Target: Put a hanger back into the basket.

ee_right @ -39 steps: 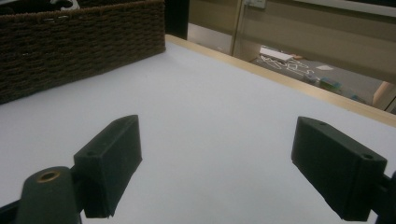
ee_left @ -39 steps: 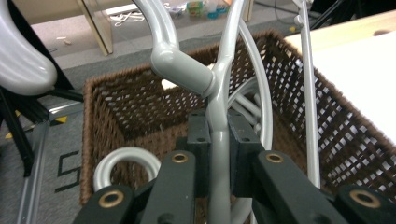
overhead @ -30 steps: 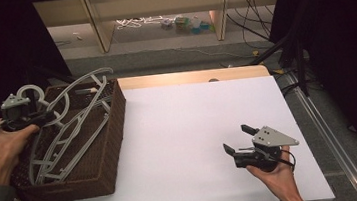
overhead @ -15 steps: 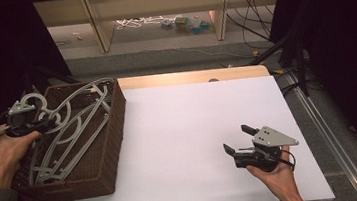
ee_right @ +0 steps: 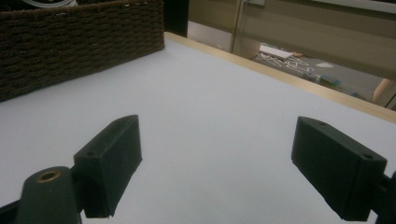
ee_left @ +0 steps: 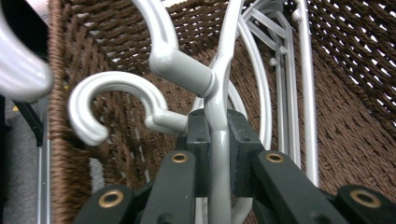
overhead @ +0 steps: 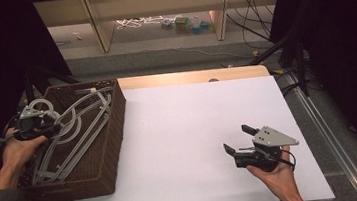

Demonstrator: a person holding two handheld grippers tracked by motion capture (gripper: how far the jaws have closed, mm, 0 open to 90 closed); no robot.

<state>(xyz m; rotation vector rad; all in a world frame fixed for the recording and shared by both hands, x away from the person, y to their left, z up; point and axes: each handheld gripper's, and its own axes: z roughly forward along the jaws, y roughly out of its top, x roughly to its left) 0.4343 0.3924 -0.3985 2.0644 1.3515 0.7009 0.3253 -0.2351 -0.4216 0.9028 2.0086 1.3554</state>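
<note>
We have a grey plastic hanger [ee_left: 219,93] clamped by its neck between the fingers [ee_left: 198,140] of our left gripper [overhead: 43,128], low in the brown woven basket [overhead: 112,137] among other hangers. It looks like the set-down step, so next we ease the grip open and lift clear without snagging hooks. Our right gripper [overhead: 241,141] rests on the white tabletop [overhead: 189,129], fingers apart and empty.

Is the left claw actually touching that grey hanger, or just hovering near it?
Touching. In the left gripper view the left claw has both black pads pressed against the hanger, with its thin grey bar pinched between them and no gap on either side.
</note>
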